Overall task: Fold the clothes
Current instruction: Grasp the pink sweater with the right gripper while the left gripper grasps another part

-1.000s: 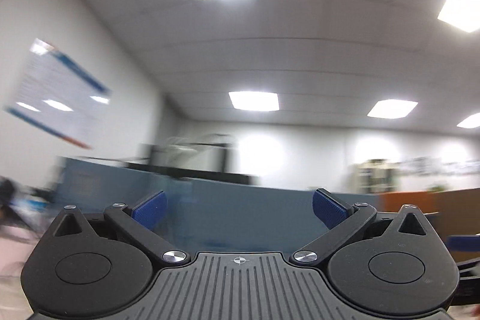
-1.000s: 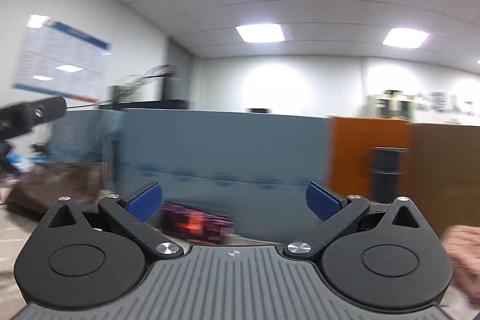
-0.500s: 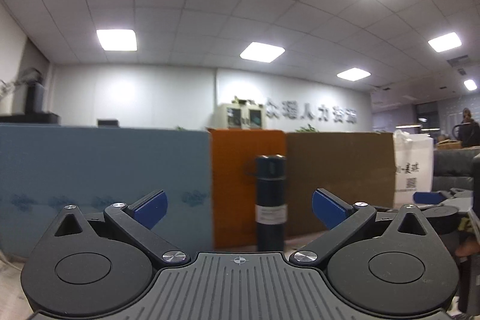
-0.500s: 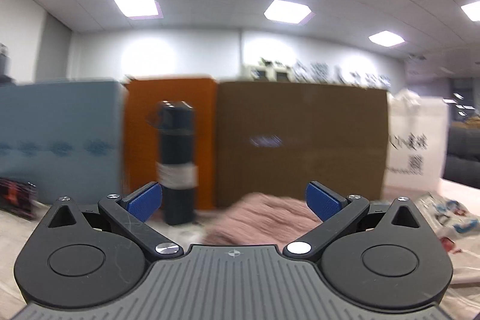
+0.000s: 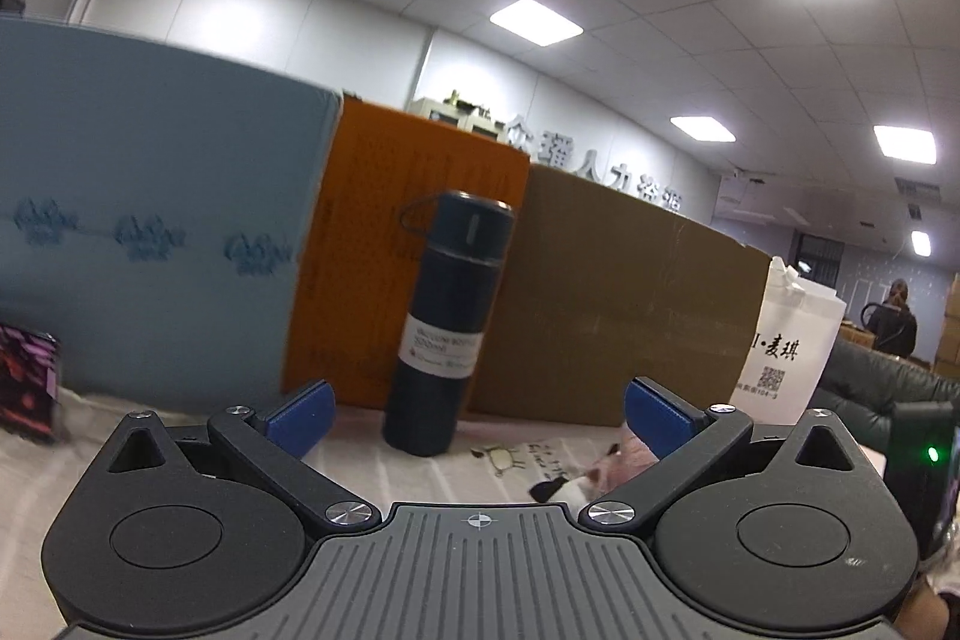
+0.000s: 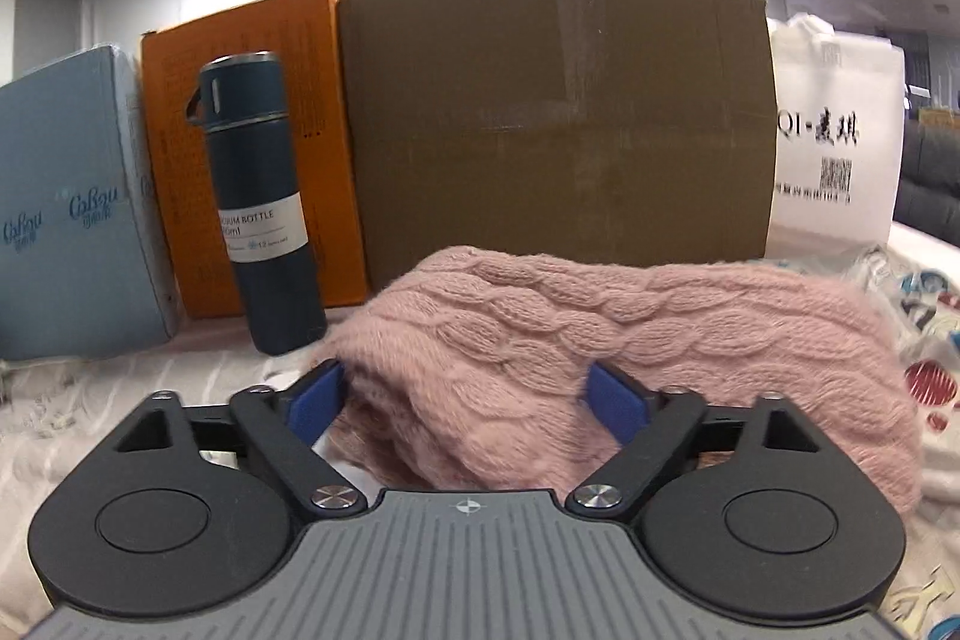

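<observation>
A dark blue vacuum bottle (image 6: 264,208) stands upright with its cap on, so its contents cannot be seen. Behind it runs a row of closed boxes: a blue box (image 6: 66,220) at the left, an orange box (image 6: 258,148) directly behind the bottle, and a large brown carton (image 6: 558,112) beside that. A white bag (image 6: 834,130) with printed characters and a QR code stands at the carton's far end; its inside is hidden.

The pink knitted sweater (image 6: 600,340) lies bunched on the printed white cloth (image 6: 924,328) in front of the brown carton, just beside the bottle. The right gripper (image 6: 465,403) is held low and level at the sweater's near edge, its blue fingers spread wide with the knit bulging between them, not pinched. The left gripper (image 5: 477,409) hangs above the cloth with a slight tilt, aimed toward the bottle, its jaws likewise spread and holding nothing; a pink edge of the sweater peeks beside its right finger.
</observation>
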The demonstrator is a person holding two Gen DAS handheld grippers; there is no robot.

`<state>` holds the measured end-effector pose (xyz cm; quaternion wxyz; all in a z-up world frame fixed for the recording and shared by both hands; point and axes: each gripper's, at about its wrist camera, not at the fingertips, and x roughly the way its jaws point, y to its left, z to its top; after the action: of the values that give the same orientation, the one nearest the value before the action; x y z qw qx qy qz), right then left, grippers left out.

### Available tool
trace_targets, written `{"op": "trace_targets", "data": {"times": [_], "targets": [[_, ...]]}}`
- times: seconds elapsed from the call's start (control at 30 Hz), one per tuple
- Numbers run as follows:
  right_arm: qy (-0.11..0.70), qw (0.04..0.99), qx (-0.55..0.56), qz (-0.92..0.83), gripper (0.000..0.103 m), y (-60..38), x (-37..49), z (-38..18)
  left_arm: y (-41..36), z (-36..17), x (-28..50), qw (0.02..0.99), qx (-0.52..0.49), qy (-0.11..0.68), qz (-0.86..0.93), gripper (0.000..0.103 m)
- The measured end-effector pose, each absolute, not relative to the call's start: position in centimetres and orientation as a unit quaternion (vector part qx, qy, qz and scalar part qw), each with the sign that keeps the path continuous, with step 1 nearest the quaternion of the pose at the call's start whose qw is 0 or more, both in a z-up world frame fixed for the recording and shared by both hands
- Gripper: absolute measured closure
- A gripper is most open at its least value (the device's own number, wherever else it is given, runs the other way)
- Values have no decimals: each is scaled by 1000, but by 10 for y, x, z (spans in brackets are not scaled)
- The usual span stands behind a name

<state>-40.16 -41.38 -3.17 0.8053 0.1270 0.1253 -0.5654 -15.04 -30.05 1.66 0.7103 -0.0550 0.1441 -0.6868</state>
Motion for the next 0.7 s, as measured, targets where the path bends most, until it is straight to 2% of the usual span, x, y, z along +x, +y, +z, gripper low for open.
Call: {"op": "trace_targets", "data": {"times": [0.03, 0.07, 0.13, 0.17, 0.4, 0.7], "targets": [[131, 804, 115, -568, 40, -412, -401, -32, -308, 15, -153, 705, -60, 153, -690, 0], [134, 803, 112, -570, 63, -411, -403, -32, -315, 14, -154, 697, -66, 162, -696, 0], [126, 799, 124, -574, 83, -411, -411, -28, -328, 10, -155, 676, -85, 188, -707, 0], [114, 798, 139, -575, 88, -411, -418, -26, -335, 7, -155, 660, -97, 204, -716, 0], [12, 784, 187, -592, 89, -404, -465, -10, -391, -24, -156, 528, -164, 334, -764, 0], [-49, 770, 216, -598, 89, -398, -494, 1, -439, -47, -171, 502, -134, 389, -761, 7]]}}
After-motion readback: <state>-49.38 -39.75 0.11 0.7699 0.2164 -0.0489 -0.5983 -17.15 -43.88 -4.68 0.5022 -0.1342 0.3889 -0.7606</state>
